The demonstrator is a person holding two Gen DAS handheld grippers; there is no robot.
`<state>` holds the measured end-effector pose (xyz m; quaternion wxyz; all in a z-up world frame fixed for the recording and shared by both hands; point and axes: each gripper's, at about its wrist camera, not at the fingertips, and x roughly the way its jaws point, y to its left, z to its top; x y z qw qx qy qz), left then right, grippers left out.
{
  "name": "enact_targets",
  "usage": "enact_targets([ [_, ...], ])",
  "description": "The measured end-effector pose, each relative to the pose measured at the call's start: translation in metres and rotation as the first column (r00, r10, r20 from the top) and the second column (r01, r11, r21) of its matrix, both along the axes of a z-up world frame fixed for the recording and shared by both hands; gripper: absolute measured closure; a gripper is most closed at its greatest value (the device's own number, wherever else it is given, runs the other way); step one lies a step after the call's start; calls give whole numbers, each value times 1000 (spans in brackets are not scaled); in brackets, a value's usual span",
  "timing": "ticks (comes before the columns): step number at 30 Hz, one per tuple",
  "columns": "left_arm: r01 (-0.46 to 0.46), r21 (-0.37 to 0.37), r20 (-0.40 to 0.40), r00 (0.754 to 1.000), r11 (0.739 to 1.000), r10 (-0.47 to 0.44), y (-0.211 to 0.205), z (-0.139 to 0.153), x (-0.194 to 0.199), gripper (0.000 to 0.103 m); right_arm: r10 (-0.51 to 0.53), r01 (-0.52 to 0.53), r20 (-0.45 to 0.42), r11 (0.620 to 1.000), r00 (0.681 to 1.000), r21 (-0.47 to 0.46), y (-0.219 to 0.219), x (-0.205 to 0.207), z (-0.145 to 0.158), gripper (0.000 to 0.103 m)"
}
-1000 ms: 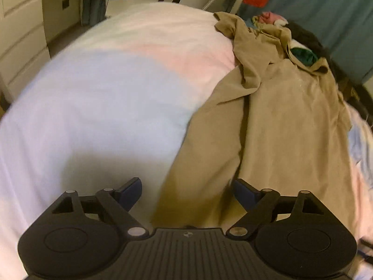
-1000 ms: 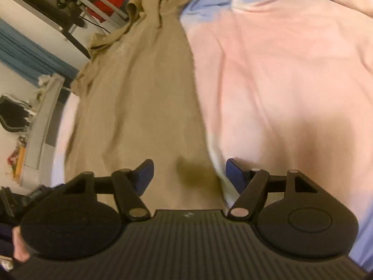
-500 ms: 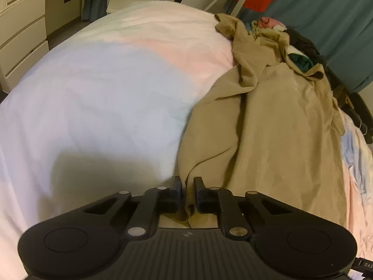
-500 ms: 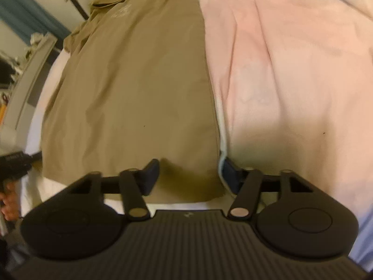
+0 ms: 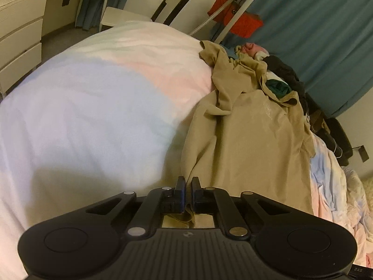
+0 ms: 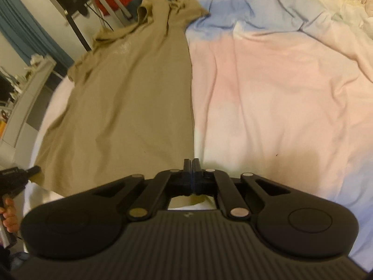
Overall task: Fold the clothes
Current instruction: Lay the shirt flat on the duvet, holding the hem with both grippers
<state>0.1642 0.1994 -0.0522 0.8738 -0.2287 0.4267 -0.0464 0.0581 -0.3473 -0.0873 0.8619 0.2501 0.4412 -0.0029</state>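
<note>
A tan shirt (image 5: 244,140) lies lengthwise on the pastel duvet (image 5: 93,116), its collar end bunched at the far side. My left gripper (image 5: 188,182) is closing the last bit on the shirt's near hem corner, and a fold of tan cloth shows between its pads. In the right wrist view the same shirt (image 6: 126,98) lies flat on the left of the bed. My right gripper (image 6: 192,163) is closing its jaws on the hem's other near corner, with tan cloth showing under the fingers. A hand (image 6: 9,217) at the left edge holds the other gripper's handle.
A heap of mixed clothes (image 5: 279,70) lies past the shirt's collar. White drawers (image 5: 18,46) stand left of the bed, with a blue curtain (image 5: 314,35) and a red object (image 5: 242,23) on a metal frame behind. Rumpled bedding (image 6: 338,11) fills the right.
Both grippers went from wide open to shut on the shirt's near hem, the left first, then the right. The right one has risen a little, and the left hem corner is gathered up.
</note>
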Motion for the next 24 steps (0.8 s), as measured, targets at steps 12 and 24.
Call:
enact_targets([
  [12,-9,57,-81,997,998,13,4,-12,13,94,-21,50,-164,984,986,172,12,18,-51,39],
  [24,19,48,-16,1000,999,-18,-4,-11,9,98,13,-13,45,1000,999,4,26,4,-17,96],
])
